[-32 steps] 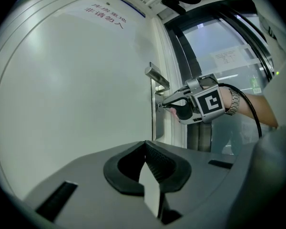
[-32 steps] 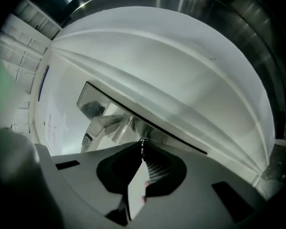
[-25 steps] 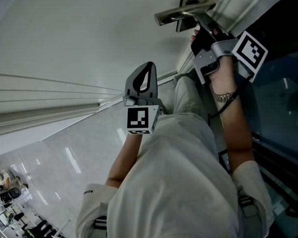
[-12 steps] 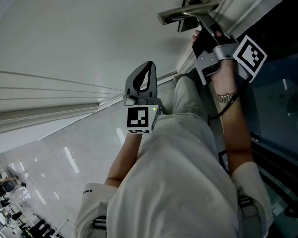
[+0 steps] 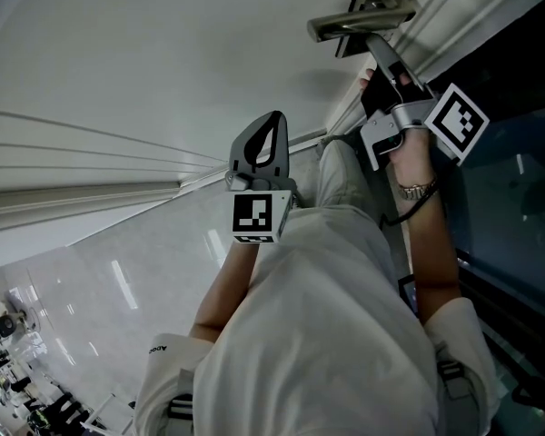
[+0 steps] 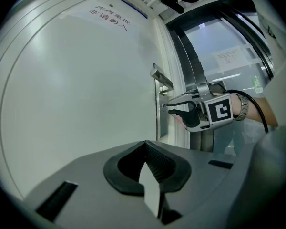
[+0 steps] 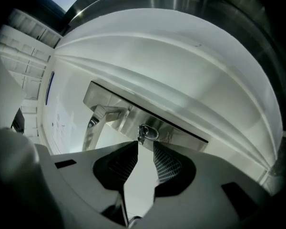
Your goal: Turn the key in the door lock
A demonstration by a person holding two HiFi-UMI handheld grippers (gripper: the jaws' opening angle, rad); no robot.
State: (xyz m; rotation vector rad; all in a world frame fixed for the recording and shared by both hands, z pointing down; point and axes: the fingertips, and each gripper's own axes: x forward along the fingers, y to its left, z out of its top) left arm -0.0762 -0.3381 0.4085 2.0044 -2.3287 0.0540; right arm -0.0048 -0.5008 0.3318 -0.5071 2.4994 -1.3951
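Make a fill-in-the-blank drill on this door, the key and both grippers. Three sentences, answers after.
1. The key sits in the lock plate of the white door, under the door ____.
2. Of the two grippers, the ____ one is at the key.
3. The left gripper hangs back from the door with its jaws ____ and nothing between them.
Missing words: handle; right; shut.
Note: the right gripper has just been opening its jaws; the key stands at their tips, not pressed.

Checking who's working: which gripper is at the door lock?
The right gripper: its jaws have just been opening, with the key at their tips, ungripped. The left gripper hangs back from the door, jaws shut and empty.
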